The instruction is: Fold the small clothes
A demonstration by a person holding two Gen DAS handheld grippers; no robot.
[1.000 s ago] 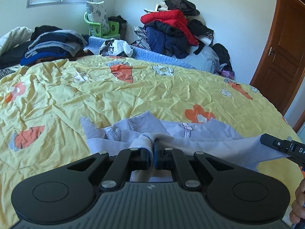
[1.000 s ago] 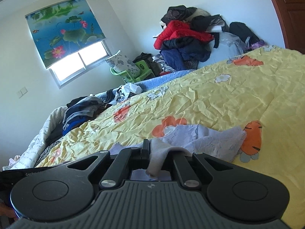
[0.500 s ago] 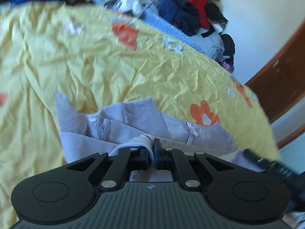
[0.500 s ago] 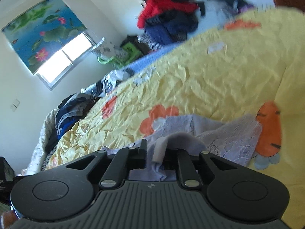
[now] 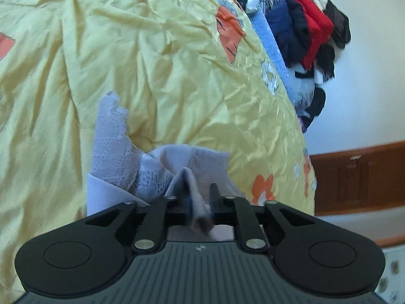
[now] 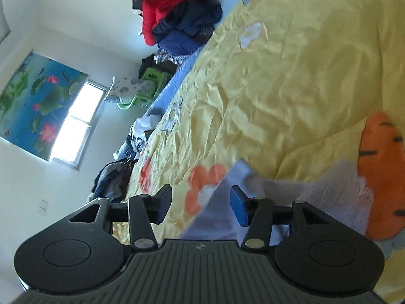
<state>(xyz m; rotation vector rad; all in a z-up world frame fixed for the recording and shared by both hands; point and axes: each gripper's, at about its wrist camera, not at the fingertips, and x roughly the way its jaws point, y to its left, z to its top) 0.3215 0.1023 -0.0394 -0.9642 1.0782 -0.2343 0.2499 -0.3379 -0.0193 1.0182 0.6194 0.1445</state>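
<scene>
Both the left gripper (image 5: pixel 200 197) and right gripper (image 6: pixel 200 206) are opening their fingers, releasing the small pale-lilac lace-trimmed cotton garment (image 5: pixel 121 157) they pinched a second ago onto the crumpled yellow flower-print bed sheet (image 5: pixel 164 76), so this fold seems laid down.

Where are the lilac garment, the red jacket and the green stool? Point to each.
lilac garment (image 5: pixel 108 136): left wrist view, lace edge.
red jacket (image 6: pixel 162 5): right wrist view, its body on the pile.
green stool (image 6: pixel 149 86): right wrist view, its seat.
</scene>
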